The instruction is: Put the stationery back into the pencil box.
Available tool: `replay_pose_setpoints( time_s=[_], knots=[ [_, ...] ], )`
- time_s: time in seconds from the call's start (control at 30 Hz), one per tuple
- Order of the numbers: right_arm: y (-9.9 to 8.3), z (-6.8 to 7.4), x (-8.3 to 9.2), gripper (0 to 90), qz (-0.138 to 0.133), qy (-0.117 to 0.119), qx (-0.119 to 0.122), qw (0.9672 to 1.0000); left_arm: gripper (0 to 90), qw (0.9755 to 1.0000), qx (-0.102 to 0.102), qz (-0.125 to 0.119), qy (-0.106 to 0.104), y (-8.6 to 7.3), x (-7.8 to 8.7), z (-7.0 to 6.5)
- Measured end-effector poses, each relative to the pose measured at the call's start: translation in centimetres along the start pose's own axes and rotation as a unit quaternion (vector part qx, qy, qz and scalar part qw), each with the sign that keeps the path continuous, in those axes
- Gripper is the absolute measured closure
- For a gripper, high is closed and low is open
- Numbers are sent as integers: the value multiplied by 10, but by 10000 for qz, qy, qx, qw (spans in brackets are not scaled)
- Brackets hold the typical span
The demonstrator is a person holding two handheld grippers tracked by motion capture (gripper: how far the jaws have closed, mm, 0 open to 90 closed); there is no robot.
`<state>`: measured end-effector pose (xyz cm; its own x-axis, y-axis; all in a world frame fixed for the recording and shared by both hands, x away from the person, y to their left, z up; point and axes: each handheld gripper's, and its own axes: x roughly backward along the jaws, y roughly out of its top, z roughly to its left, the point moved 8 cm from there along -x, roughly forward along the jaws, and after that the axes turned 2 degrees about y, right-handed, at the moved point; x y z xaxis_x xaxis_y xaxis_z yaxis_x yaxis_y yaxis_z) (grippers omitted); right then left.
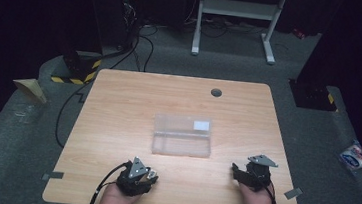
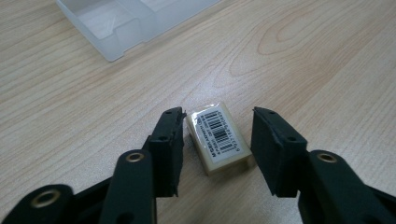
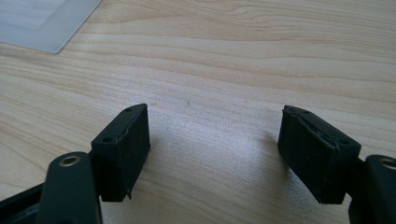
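A small cream eraser (image 2: pixel 218 136) in clear wrap with a barcode label lies flat on the wooden table (image 1: pixel 118 106). My left gripper (image 2: pixel 217 140) stands open around it, one jaw on each side, the left jaw close to it. In the high view the left gripper (image 1: pixel 148 175) is near the table's front edge. A clear plastic compartment box (image 1: pixel 182 135) sits at the table's middle, its corner (image 2: pixel 116 28) showing ahead of the left jaws. My right gripper (image 3: pixel 215 149) is open over bare wood, at the front right (image 1: pixel 242 172) in the high view.
A dark round grommet (image 1: pixel 216 92) sits near the table's far edge. A corner of the clear box (image 3: pixel 46 23) shows at the upper left of the right gripper view. Cables, a white frame stand (image 1: pixel 237 17) and a blue-and-white packet (image 1: pixel 354 156) are on the floor beyond.
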<state>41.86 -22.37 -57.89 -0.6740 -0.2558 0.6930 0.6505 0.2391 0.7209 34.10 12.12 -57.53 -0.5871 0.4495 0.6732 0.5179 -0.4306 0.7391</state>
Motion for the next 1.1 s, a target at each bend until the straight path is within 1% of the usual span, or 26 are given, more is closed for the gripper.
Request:
replay_pose_setpoints(
  time_s=[0.1,0.2,0.37,0.63,0.87,0.9,1.1],
  knots=[
    [0,0,0,248,-1,0,1,10000,632,10000,-32,-5,21,-1,0,1],
    [0,0,0,248,-1,0,1,10000,669,10000,-44,-25,53,-1,1,3],
    [0,0,0,249,-2,-3,3,10000,675,10000,-54,-22,72,-2,1,4],
    [0,0,0,249,-1,-2,3,10000,678,9999,-32,-91,123,0,3,8],
    [0,0,0,252,-4,0,5,10000,680,9996,106,-190,154,4,5,13],
    [0,0,0,252,1,-6,-18,10000,680,9996,83,-202,180,4,6,14],
    [0,0,0,252,-4,2,0,10000,680,9992,192,-277,214,10,4,21]
  ],
)
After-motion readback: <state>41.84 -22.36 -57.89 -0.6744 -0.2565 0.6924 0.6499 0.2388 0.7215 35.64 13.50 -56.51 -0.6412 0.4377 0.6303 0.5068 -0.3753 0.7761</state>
